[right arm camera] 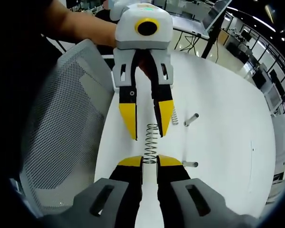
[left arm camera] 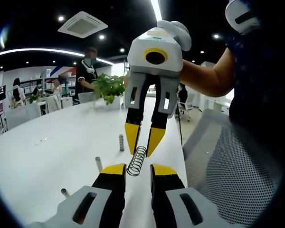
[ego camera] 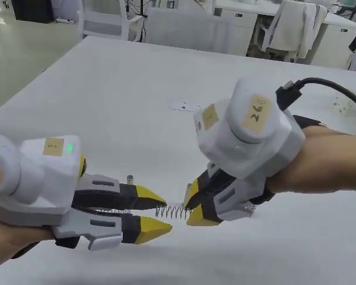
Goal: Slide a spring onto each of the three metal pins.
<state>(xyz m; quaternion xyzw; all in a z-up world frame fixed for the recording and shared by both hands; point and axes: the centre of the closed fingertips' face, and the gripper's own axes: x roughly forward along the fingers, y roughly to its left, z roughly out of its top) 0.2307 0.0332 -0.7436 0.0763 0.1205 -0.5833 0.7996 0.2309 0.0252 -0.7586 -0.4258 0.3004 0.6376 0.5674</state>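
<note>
The right gripper is pinching one end of the spring tight over the white table. The other end of the spring pokes in between the jaws of the left gripper, which are spread wide and hold nothing. I think the spring is not touching them, but that part is hard to see. A small metal pin stands on the table just beside the grippers.

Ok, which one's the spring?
Find the big white table. Over it the left gripper and right gripper point yellow tips at each other, and the spring runs between them. It's a wiggly wire coil; the pin nearby is a plain straight post.
</note>
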